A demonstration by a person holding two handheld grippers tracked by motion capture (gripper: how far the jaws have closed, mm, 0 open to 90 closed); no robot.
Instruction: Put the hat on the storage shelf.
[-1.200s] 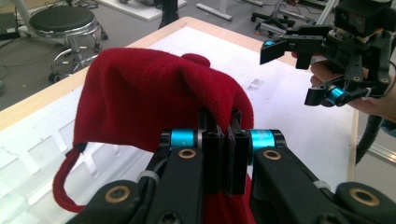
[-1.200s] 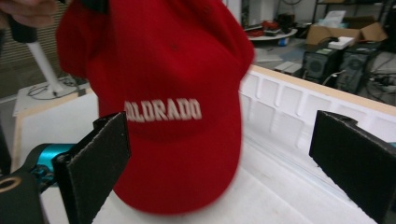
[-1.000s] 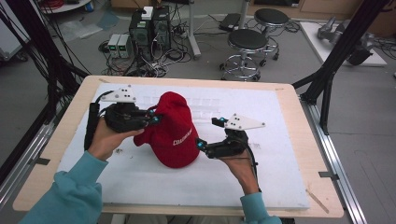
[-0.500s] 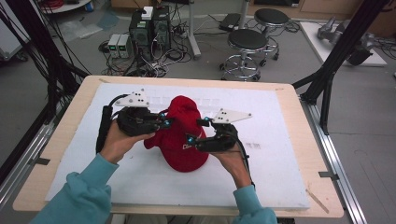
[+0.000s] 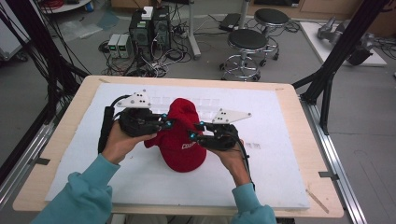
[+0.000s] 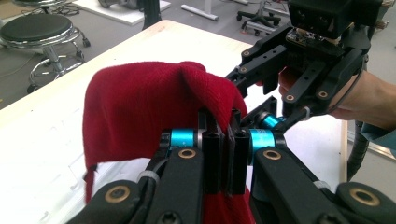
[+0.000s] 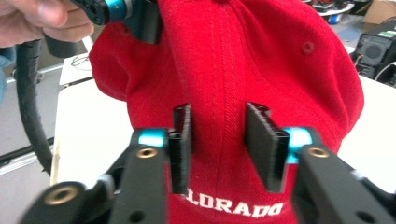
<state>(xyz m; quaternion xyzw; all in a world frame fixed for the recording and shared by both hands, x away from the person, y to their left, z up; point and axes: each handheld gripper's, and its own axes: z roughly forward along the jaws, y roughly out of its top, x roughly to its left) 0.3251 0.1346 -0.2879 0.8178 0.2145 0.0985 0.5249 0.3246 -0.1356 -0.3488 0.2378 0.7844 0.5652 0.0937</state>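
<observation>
High view is showing me holding a red cap [image 5: 180, 140] up over the middle of the white worktop [image 5: 93, 163], its lower part resting on the sheet, with my left fingers [image 5: 169, 124] at its left side and my right fingers [image 5: 196, 131] coming in from the right. In the left gripper view my left fingers are pinching a fold of the red cloth tight, pulling the crown into a peak. In the right gripper view my right fingers [image 7: 224, 140] have just been closing: they are standing fairly narrow with the cap's front panel between them, above the white lettering, but I am seeing a strip of cloth between the pads and cannot say they are pressing on it. I am judging the cap to be light, soft and floppy in the crown, so it is sagging wherever it is unsupported; the stiffer front panel or a seam looks the surest place to grip. Compared with a second ago, my right hand is now up against the cap instead of beside it, and the cap is sitting more upright.
</observation>
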